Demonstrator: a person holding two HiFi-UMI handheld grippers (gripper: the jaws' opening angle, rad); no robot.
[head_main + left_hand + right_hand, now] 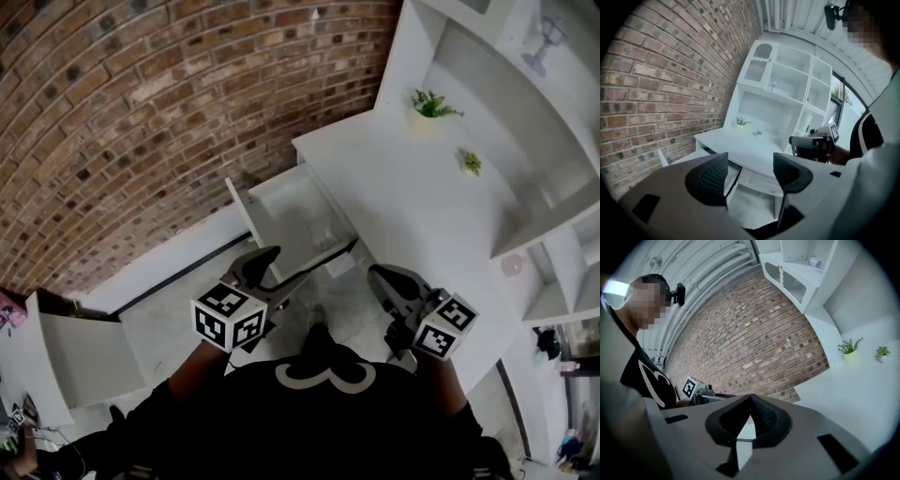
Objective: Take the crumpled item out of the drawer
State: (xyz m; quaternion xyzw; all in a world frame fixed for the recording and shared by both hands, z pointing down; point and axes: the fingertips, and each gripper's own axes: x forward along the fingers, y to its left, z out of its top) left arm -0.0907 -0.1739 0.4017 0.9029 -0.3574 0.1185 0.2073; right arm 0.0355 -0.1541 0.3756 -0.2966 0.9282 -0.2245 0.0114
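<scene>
Status of the jaws: the left gripper (pixel 750 174) has its jaws spread wide with nothing between them. Through the gap I see the open drawer (pixel 246 208) below the front edge of the white surface (pixel 412 197). The right gripper (pixel 751 401) has its jaws pressed together at the tips and grips nothing. In the head view both grippers hang just short of the drawer, the left one nearer its front.

Location of the crumpled item: I cannot confirm it. A faint pale lump (pixel 325 240) near the drawer's front end may be it, but it is white on white and too small to tell.

Handling, as I judge it: a crumpled thing is likely light, soft and easily squashed, with no stiff edge. I would take hold on a raised fold at its top with the spread left jaws. A gentle closing should do, since a light item may slide along the smooth drawer bottom if pushed.
</scene>
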